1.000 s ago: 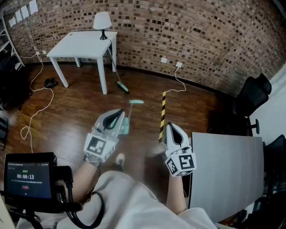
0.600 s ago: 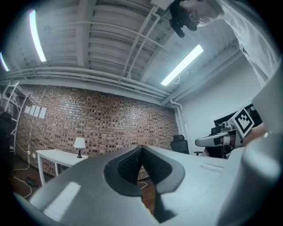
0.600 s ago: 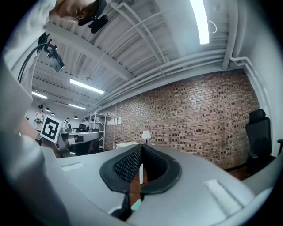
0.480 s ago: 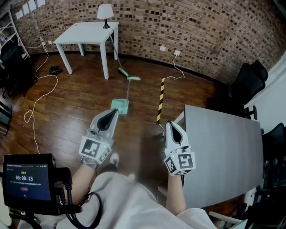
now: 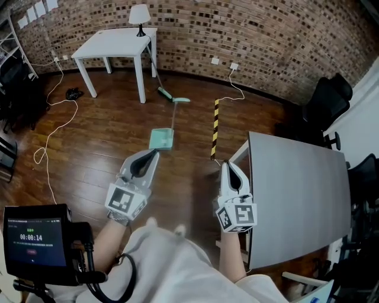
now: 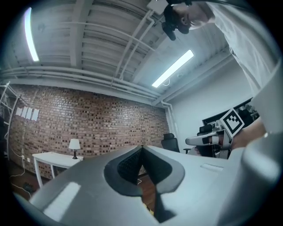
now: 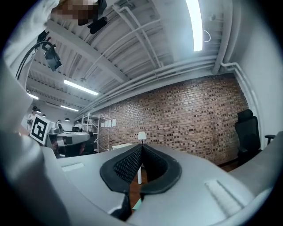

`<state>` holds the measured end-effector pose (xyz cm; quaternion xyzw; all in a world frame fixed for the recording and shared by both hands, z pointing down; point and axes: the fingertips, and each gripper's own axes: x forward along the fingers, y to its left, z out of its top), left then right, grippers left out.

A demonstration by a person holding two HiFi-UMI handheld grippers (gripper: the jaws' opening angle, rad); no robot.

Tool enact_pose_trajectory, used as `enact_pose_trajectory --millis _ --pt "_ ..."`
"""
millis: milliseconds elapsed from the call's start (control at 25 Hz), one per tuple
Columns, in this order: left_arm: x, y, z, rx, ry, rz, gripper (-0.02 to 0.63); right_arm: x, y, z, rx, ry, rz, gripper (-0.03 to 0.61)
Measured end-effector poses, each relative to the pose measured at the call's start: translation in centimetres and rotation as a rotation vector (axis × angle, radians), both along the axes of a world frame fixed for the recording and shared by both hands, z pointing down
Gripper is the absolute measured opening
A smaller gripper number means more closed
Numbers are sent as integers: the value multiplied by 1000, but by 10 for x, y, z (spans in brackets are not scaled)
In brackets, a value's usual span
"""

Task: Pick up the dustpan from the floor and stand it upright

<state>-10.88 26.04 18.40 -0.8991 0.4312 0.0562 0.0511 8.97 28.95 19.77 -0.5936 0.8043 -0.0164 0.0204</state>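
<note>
A mint-green dustpan (image 5: 161,139) lies flat on the wooden floor in the head view, its long handle (image 5: 173,115) running away toward the white table. A matching green broom (image 5: 163,93) leans at the table's leg beyond it. My left gripper (image 5: 152,155) hovers just short of the pan's near edge, jaws shut and empty. My right gripper (image 5: 227,165) is held level to the right of the pan, beside the grey table, also shut on nothing. In both gripper views the pads (image 6: 140,162) (image 7: 140,162) meet with nothing between them, facing the brick wall.
A grey table (image 5: 296,195) stands close at the right. A yellow-black striped strip (image 5: 214,127) lies on the floor right of the dustpan. A white table (image 5: 115,44) with a lamp (image 5: 139,16) stands by the brick wall. White cables (image 5: 50,139) trail at left; black chairs (image 5: 323,109) at right.
The view has shifted forward: the dustpan now lies ahead of the left gripper instead of under it, and the grey table has drawn closer. Both grippers stay shut and empty.
</note>
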Motion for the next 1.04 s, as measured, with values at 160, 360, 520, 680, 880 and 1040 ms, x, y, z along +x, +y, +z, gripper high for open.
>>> enact_pose_trajectory --millis 160,360,520,680,880,1040 --pt "-11 -1 -3 12 3 11 2 -25 -5 -5 -4 0 -19 11" --pt "-11 0 -3 -32 7 29 2 -35 -13 -8 7 31 -23 11" --pt "-12 -8 -2 24 -6 28 2 -32 -18 -10 14 41 -20 11" --pt "-7 -7 -6 -11 5 40 2 -31 -19 -9 20 48 -15 11" --pt "-5 -5 -4 -19 2 50 2 -31 -16 -6 17 42 -7 11" --pt "-11 -8 3 3 -11 45 2 -35 -15 -3 15 34 -1 11"
